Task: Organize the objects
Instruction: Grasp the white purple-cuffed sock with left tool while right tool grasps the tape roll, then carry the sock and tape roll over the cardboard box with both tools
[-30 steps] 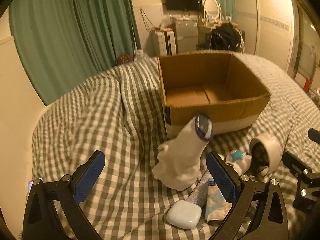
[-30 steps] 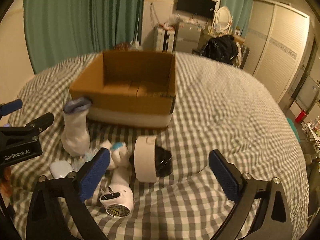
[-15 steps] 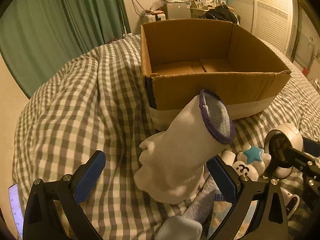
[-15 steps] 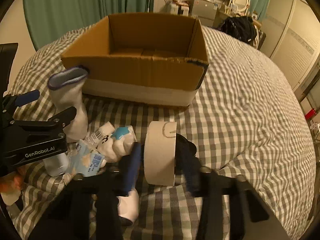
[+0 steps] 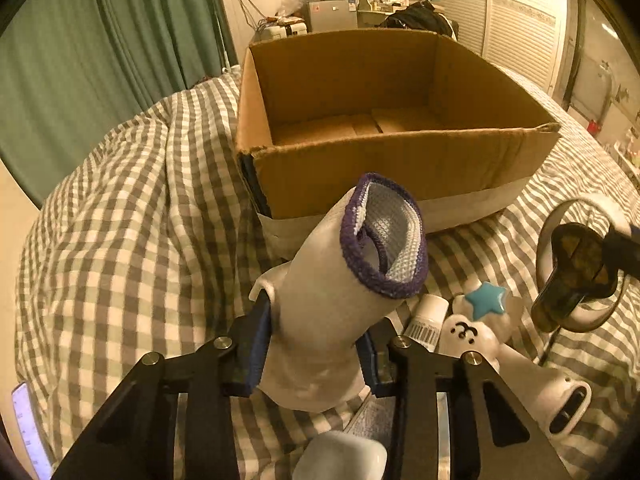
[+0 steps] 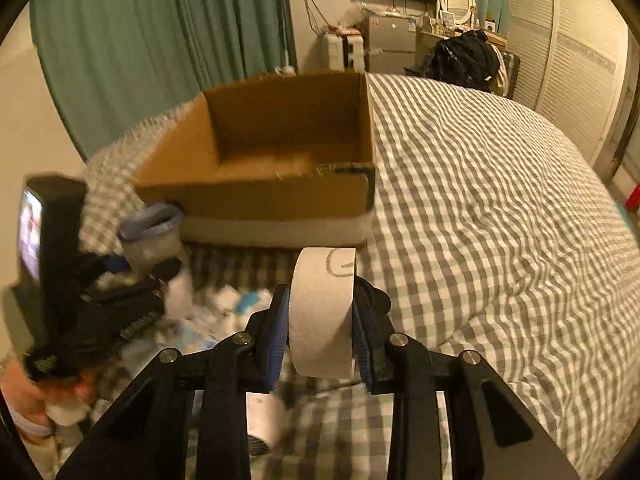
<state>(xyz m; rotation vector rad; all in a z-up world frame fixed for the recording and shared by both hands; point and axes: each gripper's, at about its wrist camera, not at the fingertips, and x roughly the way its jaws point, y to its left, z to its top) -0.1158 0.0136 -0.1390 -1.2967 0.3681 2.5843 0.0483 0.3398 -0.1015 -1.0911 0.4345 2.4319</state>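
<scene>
The left claw (image 5: 312,344) has just closed on the white sock (image 5: 340,300), near the cardboard box (image 5: 384,168). The right claw (image 6: 320,320) clamps the tape roll (image 6: 322,312) before that box.

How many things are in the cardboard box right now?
0. The cardboard box shows only bare floor; its near inside corner is hidden. The sock and tape roll are still outside, in the grippers.

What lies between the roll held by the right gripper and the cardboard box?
Only bare checked bedcover lies between the roll and the cardboard box, as the right wrist view shows.
</scene>
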